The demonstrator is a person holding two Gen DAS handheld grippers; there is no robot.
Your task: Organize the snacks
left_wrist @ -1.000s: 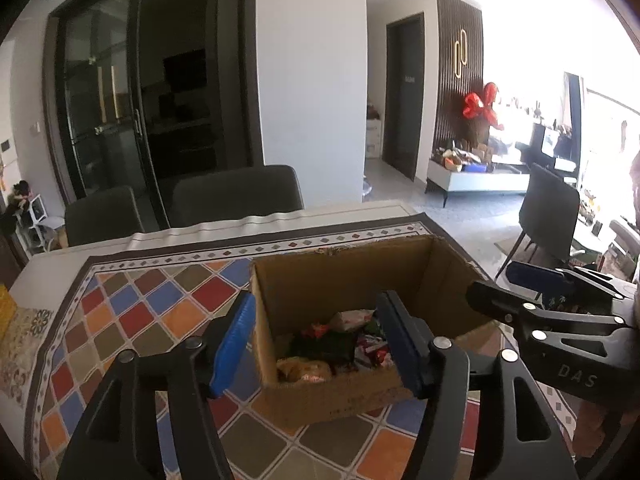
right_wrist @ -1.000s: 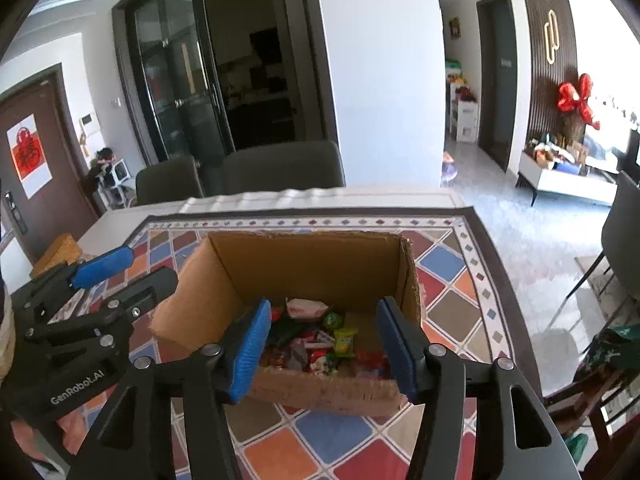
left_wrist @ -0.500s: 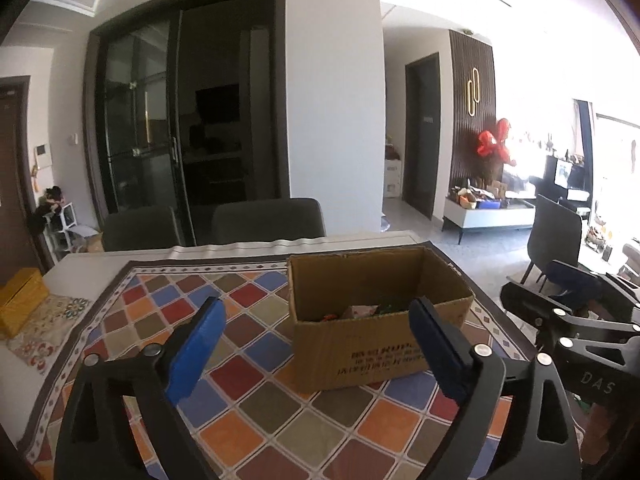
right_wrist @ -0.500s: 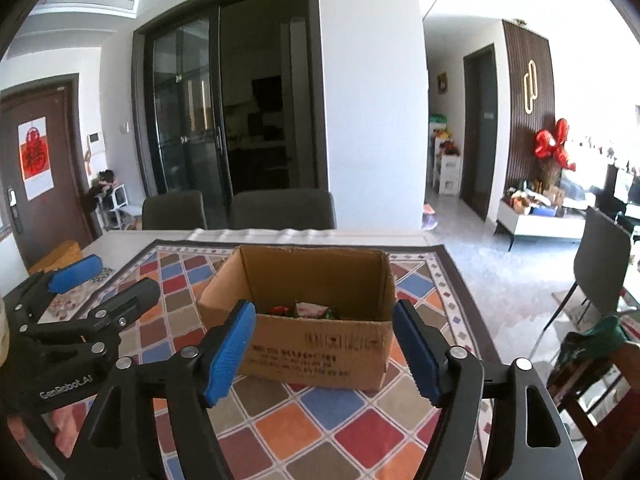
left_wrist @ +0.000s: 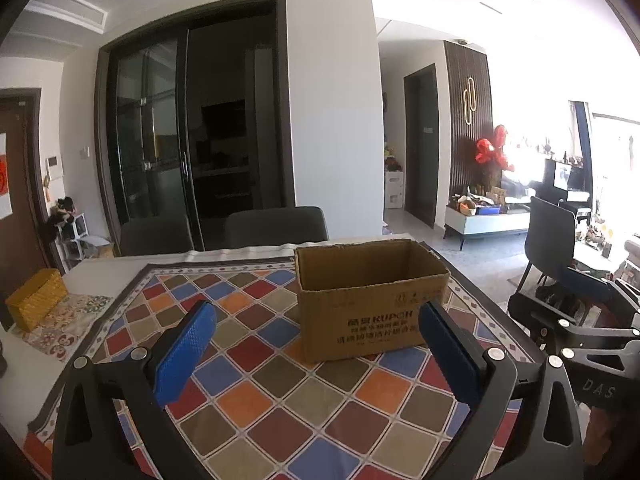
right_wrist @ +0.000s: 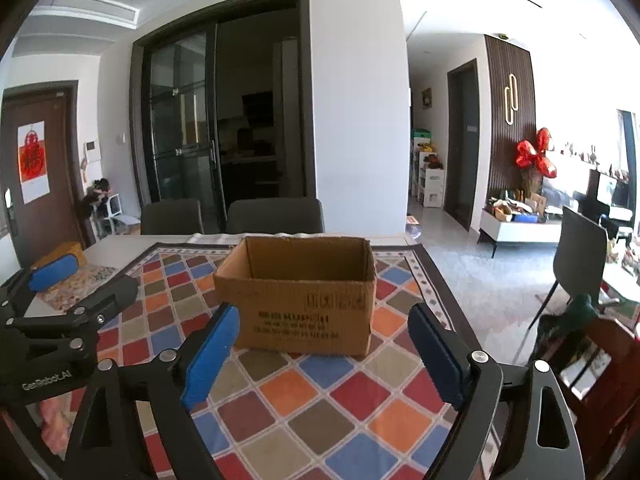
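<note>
An open brown cardboard box (left_wrist: 360, 320) stands on the chequered tablecloth; it also shows in the right wrist view (right_wrist: 304, 312). From this low angle its snacks are hidden. My left gripper (left_wrist: 316, 352) is open and empty, held level in front of the box and short of it. My right gripper (right_wrist: 324, 354) is open and empty too, also in front of the box. The right gripper shows at the right edge of the left wrist view (left_wrist: 580, 344), and the left gripper at the left edge of the right wrist view (right_wrist: 56, 320).
The colourful tablecloth (left_wrist: 280, 400) covers the table. A yellow woven box (left_wrist: 36, 300) sits at the far left edge. Two dark chairs (left_wrist: 276, 226) stand behind the table. A dark chair (right_wrist: 580, 256) and a wooden chair (right_wrist: 600, 360) stand to the right.
Both grippers have pulled back from above the box and dropped lower, so I look at its side. The snacks inside have gone out of sight. Both stayed open.
</note>
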